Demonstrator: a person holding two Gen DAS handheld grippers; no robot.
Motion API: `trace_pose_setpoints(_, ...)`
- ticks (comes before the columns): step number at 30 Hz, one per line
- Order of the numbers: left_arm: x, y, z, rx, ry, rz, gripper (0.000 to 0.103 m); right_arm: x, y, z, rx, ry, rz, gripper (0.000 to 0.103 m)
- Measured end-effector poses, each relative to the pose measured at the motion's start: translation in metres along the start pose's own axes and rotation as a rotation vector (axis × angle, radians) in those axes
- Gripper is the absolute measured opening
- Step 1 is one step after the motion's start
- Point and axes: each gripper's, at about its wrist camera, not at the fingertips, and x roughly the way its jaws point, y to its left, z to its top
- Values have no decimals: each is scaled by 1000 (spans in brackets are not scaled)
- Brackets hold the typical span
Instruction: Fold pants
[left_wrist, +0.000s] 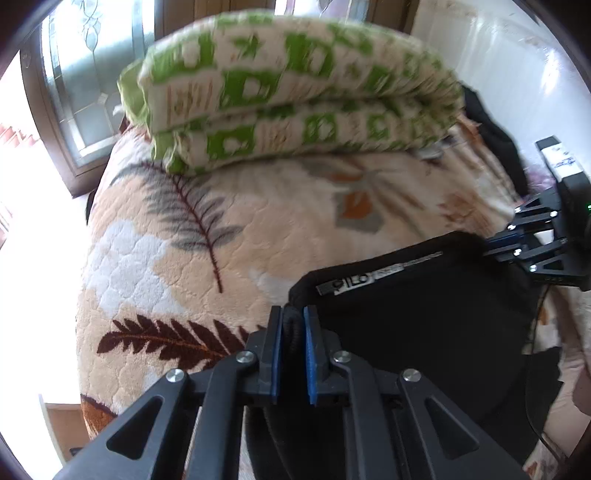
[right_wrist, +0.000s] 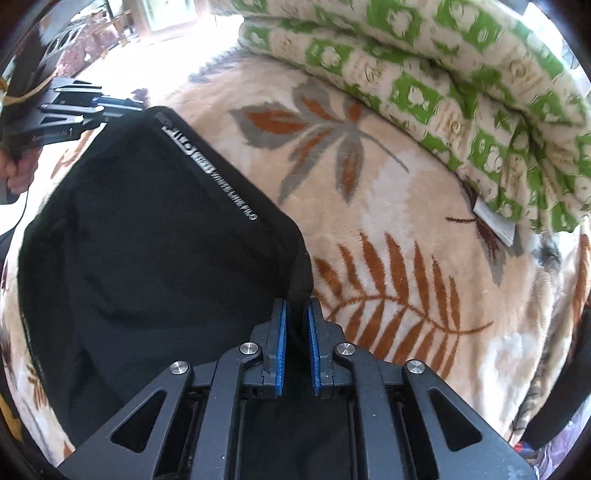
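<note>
Your left gripper tips steeply downward and pinches a corner of the black pants, the bunched hem caught between its blue pads. Your right gripper points down more steeply and is clamped on the opposite corner of the same edge, dark cloth filling the narrow slot between its pads. In the left wrist view the right gripper sits at about 3 o'clock; in the right wrist view the left one sits at about 10 o'clock, with the fingers of your hand wrapped around its handle. The pants lie spread between the two grippers on a peach blanket printed with brown and grey leaves, white lettering running along their far edge. A folded green-and-cream quilt is stacked at 12 o'clock, and a window stands beyond it. The quilt is blurred, the lettering is too smeared to read, and the pants' near part is hidden under the gripper frames.
</note>
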Motion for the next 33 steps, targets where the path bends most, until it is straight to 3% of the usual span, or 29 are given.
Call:
trace_pose_setpoints(12,-75,-29,-37,49,-108,-138,11,-62,36,-52,-20,-64,36,10)
trace_pose_setpoints(18,-113,-51,-69,137,-117,-175,11,-82,80,-80,-75,-77,100,9)
trace_pose_setpoints(21,-123,-60,-87,157,-108,-175,11,-87,91,-91,-77,-79,48,10)
trace_pose_setpoints(23,-127,-63,-97,155,-106,-179,11,-84,87,-94,-54,-50,-11,17)
trace_pose_setpoints(25,-129,-67,-106,152,-103,-181,11,-82,84,-96,-60,-48,-90,46)
trace_pose_setpoints(28,-130,-72,-118,155,-98,-187,11,-84,80,-93,-54,-88,-147,78)
trace_pose_setpoints(33,-131,-70,-117,135,-104,-188,11,-58,83,-85,-145,-18,-168,79)
